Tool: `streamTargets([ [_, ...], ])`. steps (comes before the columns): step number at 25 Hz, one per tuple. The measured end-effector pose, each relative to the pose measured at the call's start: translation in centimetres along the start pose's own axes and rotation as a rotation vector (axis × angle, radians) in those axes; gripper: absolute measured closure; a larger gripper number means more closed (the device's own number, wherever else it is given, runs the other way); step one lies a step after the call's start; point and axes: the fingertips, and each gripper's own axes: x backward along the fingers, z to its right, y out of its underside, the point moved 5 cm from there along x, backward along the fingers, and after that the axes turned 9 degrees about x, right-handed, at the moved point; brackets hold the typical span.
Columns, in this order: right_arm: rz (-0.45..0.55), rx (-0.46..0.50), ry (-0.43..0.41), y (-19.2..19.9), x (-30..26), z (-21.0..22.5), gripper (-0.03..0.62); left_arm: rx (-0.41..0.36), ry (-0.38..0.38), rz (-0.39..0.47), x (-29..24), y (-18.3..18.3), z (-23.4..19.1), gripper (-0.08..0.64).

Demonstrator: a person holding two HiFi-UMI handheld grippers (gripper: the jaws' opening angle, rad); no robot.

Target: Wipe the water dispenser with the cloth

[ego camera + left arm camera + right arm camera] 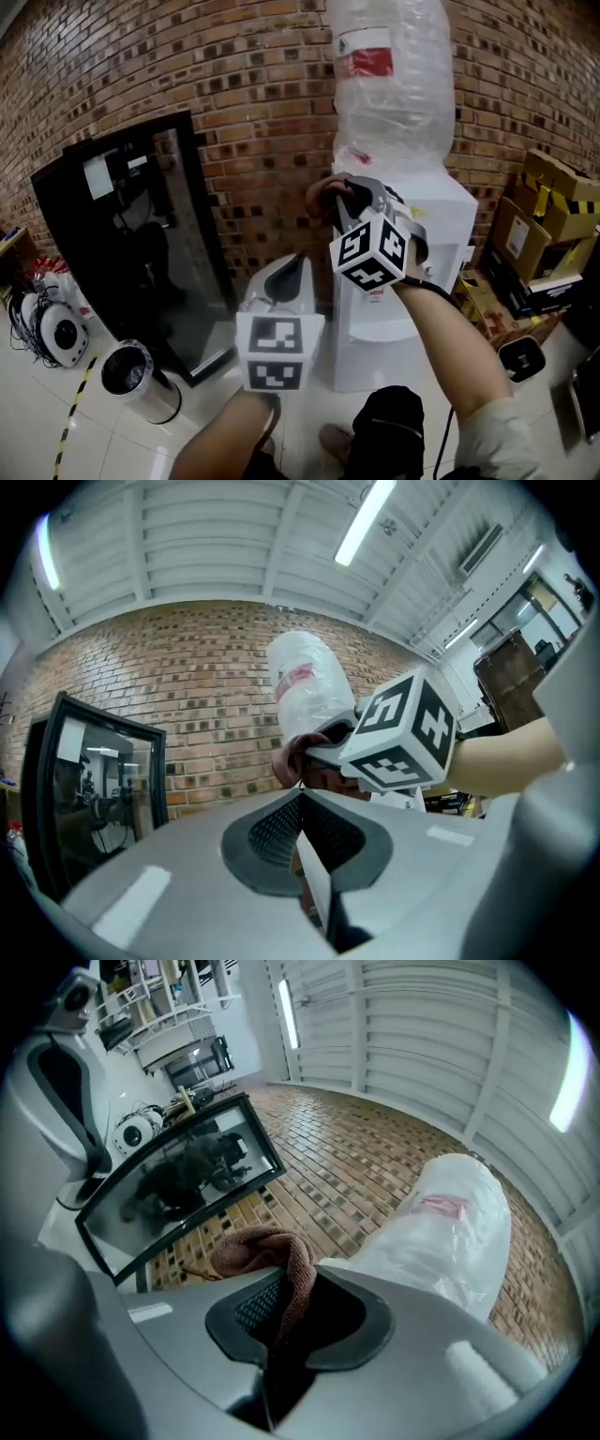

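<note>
A person's view looking down at a white water dispenser standing against a brick wall, with an upturned bottle wrapped in clear plastic seated on top; the dispenser's long axis is upright, and its front faces the person; the right gripper is raised to about the level of the dispenser's top, just below the bottle, and points at it roughly level; its jaws are clamped on a reddish-brown cloth, which runs as a narrow strip along the slot between the jaws and bunches into a soft mound past the tips, leaning to the left of the dispenser's top corner; whether the cloth already touches the white casing cannot be told from here; in the right gripper view the cloth sits in front of the bottle, so the surface to wipe lies straight ahead and slightly right of the cloth; the left gripper is lower and further left, beside the dispenser's left flank and apart from it; in its own view the left gripper has its jaws together with nothing between them; the right hand is plainly the nearer one, so the wiping likely falls to it; a black glass-fronted cabinet stands to the left.
</note>
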Motion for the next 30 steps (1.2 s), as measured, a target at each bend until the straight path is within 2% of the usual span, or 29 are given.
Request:
streamTargets([
  [5, -0.036, 0.032, -0.007, 0.2, -0.3, 0.0, 0.520, 0.023, 0.003, -0.020, 0.1, 0.9, -0.5, 0.560],
  [13, -0.033, 0.032, 0.013, 1.5, 0.8, 1.6, 0.522, 0.044, 0.051, -0.024, -2.1, 2.6, 2.4, 0.560],
  [19, -0.091, -0.028, 0.025, 6.0, 2.3, 5.3, 0.522, 0.089, 0.086, -0.056, -4.3, 5.2, 6.2, 0.560],
  [24, -0.147, -0.067, 0.056, 10.6, 4.2, 8.4, 0.522, 0.037, 0.119, -0.081, -5.9, 5.7, 9.9, 0.560],
  [30, -0.195, -0.119, 0.084, 15.1, 5.9, 11.0, 0.522, 0.031, 0.158, -0.067, -7.3, 5.1, 14.0, 0.560],
])
